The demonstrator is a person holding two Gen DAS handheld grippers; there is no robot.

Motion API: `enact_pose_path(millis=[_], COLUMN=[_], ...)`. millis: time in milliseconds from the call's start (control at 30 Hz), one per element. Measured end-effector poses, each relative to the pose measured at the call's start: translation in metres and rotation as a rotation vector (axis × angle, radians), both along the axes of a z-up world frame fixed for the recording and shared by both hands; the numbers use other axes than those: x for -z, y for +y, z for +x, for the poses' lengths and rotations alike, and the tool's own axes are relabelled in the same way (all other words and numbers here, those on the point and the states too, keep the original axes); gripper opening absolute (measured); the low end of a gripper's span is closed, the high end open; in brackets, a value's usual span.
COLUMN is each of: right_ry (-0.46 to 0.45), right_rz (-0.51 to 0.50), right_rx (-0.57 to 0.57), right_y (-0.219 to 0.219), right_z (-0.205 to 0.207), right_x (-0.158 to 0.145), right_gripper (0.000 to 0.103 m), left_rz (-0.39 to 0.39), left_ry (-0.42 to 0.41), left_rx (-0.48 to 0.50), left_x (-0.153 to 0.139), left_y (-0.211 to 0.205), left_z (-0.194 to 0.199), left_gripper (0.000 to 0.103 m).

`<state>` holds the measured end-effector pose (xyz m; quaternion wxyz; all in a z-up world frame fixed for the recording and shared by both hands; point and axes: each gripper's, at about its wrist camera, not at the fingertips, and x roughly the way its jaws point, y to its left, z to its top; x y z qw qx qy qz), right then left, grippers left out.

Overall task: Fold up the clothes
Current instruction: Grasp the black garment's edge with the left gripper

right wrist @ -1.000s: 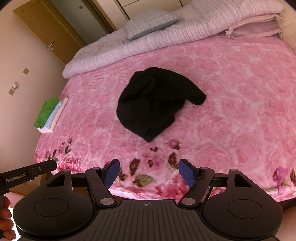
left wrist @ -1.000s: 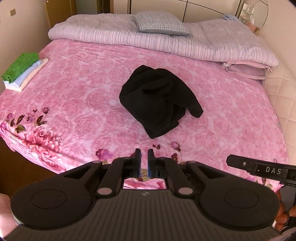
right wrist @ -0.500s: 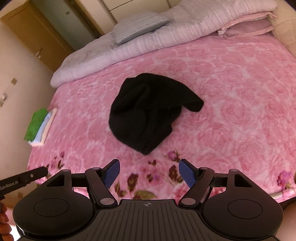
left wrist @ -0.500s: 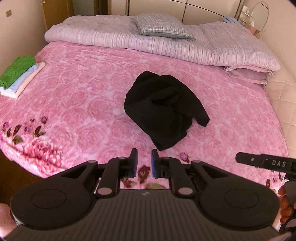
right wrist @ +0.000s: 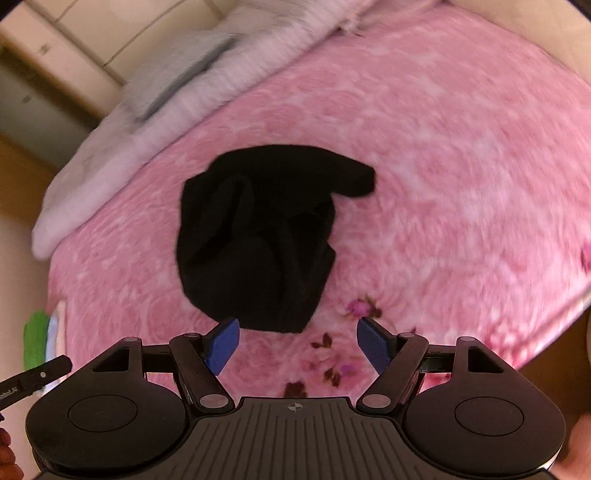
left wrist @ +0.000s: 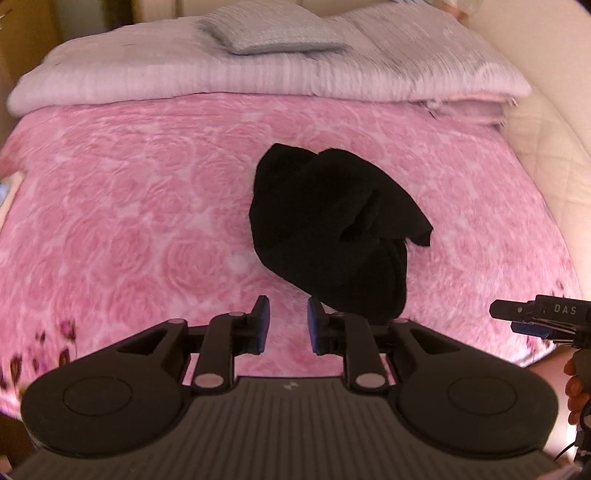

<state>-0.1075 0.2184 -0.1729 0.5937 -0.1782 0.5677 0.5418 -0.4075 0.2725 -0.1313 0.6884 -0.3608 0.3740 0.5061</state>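
Plush pink bedspread point(left wrist: 147, 206) | crumpled black garment point(left wrist: 332, 229) | both claws parted, empty

The crumpled garment point(left wrist: 332, 229) lies mid-bed on the blanket point(left wrist: 129, 206), folded quilt point(left wrist: 184, 77) and pillow point(left wrist: 266, 33) behind it, left gripper point(left wrist: 284, 325) and right gripper point(right wrist: 297, 343) just before its near edge, apart.
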Motion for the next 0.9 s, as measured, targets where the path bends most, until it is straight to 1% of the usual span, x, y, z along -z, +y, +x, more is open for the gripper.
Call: enact_pose_path(millis=[100,200,367,500,567,633,767,900], right_ry=[-0.004,-0.002,-0.015,-0.019,-0.015,-0.013,-0.010,-0.015], right_rz=[-0.033,-0.079,-0.159,-0.183,-0.190,-0.192,-0.195,-0.196], right_rx=[0.068,0.117,0.196,0.237,0.243,0.225,0.148,0.086], right_y=[-0.008,-0.019,-0.030,-0.028,-0.022,-0.012,0.012,0.038], right_z=[-0.007,-0.012,-0.012,-0.001,0.005,0.007,0.017,0.039], right_x=[0.016,0.032,0.052,0.064,0.068,0.069,0.079,0.088], right_gripper=[0.075,0.075,0.075,0.075,0.075,0.075,0.075,0.075], left_rz=[-0.040,-0.094,-0.153,-0.185,-0.203,-0.212,-0.215,-0.208], left_ry=[-0.017,-0.038,-0.060,-0.069,-0.088,-0.097,-0.065,-0.035], left_rx=[0.072,0.119,0.207,0.248,0.239,0.216,0.156,0.103], left_x=[0.020,0.040,0.062,0.077,0.084,0.090,0.099,0.106], left_y=[0.018,0.032,0.046,0.051,0.054,0.058,0.069,0.079], left_z=[-0.004,-0.001,0.020,0.040,0.046,0.050,0.060,0.079], left_gripper=[0.022,0.022,0.023,0.023,0.023,0.024,0.024,0.024])
